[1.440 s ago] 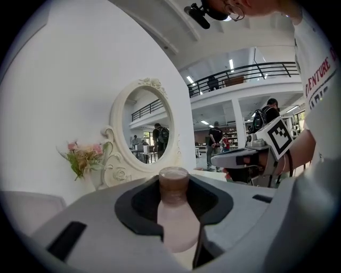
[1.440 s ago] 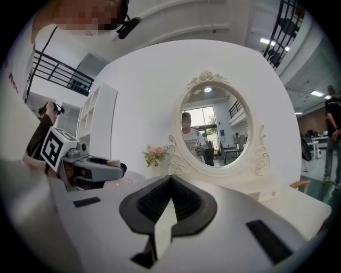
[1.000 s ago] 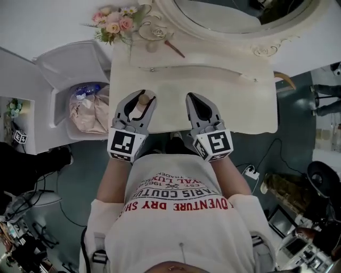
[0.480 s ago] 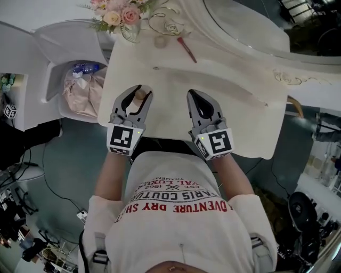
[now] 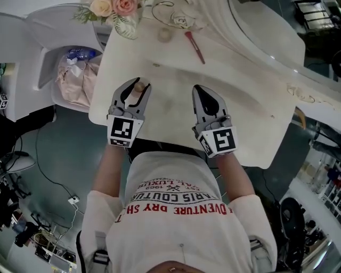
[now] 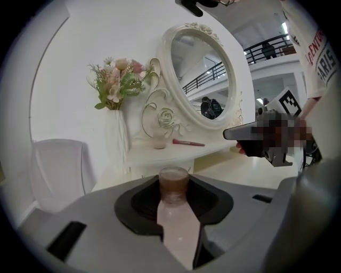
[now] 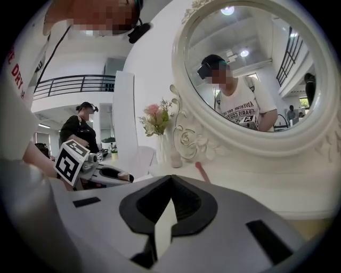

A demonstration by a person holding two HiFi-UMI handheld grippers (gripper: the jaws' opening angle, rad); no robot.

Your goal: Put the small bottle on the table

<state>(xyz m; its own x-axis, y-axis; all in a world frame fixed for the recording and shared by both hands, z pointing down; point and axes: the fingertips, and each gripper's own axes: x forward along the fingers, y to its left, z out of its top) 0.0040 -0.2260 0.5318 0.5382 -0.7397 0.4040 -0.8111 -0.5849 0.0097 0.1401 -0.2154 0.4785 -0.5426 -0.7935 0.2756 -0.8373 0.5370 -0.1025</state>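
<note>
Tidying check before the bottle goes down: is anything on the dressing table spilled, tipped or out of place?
Nothing spilled or tipped. The vase of flowers and little jar stand upright; only the red brush lies loose and slanted on the table.

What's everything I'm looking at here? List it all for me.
table: one, cream, under both grippers
mirror: one, oval, white frame, at the table's back
flowers: one bunch, pink and cream, back left corner
jar: one, beige, near the mirror's base
stick: one, red, lying beside the jar
bin: one, white, left of the table
small bottle: one, pale pink, brown cap, in the left gripper
left gripper: grey, shut on the bottle
right gripper: grey, shut, empty
</note>
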